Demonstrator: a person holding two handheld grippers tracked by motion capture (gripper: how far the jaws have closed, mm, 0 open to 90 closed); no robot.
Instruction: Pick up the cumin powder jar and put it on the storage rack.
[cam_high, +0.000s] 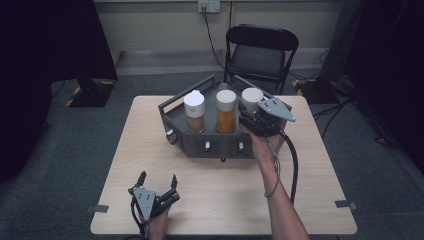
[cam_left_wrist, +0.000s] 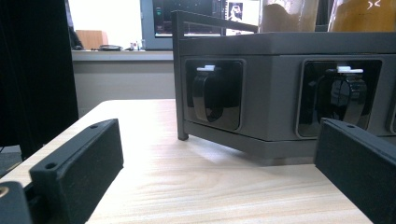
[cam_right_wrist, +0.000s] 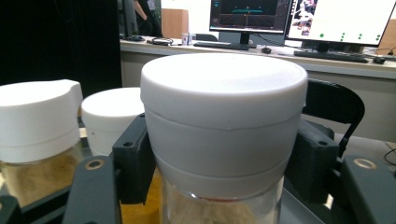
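the right tongs (cam_high: 254, 111) are clamped on the white cap of the rightmost jar (cam_right_wrist: 223, 116), which stands in the grey rack (cam_high: 200, 142) near the far middle of the bench (cam_high: 220, 200). in the right gripper view the pads (cam_right_wrist: 135, 158) are seen pressed on both sides of the cap, just above the glass, likely so that the jar can be lifted straight out or its cap turned without the powder being tipped. two more jars, the middle jar (cam_high: 226, 111) and the left jar (cam_high: 194, 111), are kept upright beside it by the rack's raised rail. the left tongs (cam_high: 159, 185) are held wide and holding nothing, resting low at the near left of the bench, well apart from the rack, probably parked so that the working side is left free.
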